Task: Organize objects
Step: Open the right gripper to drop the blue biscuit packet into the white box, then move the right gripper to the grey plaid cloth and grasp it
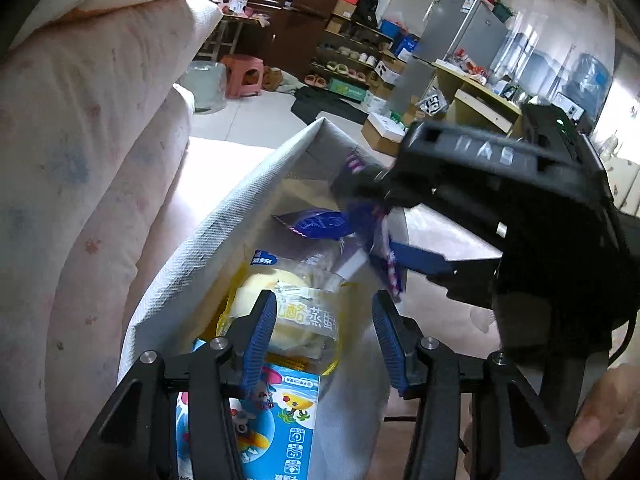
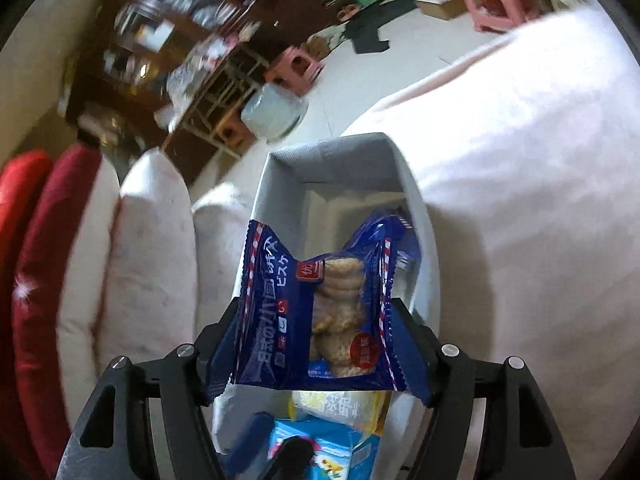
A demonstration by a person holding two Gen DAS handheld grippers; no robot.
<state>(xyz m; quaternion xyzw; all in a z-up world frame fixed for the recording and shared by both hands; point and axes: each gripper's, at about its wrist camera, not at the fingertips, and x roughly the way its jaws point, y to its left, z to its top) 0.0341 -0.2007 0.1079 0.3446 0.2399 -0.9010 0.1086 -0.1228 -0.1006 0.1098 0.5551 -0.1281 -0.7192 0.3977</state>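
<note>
Left wrist view: the left gripper (image 1: 325,330) hangs over the grey box (image 1: 224,220), jaws spread and empty, above a yellow cake packet (image 1: 280,308) and a blue carton (image 1: 280,420). Ahead of them, the right gripper (image 1: 384,236) holds the blue biscuit packet (image 1: 320,224).

Right wrist view: the right gripper (image 2: 320,344) pinches the biscuit packet (image 2: 320,316) between its jaws, over the box (image 2: 424,224).
</note>
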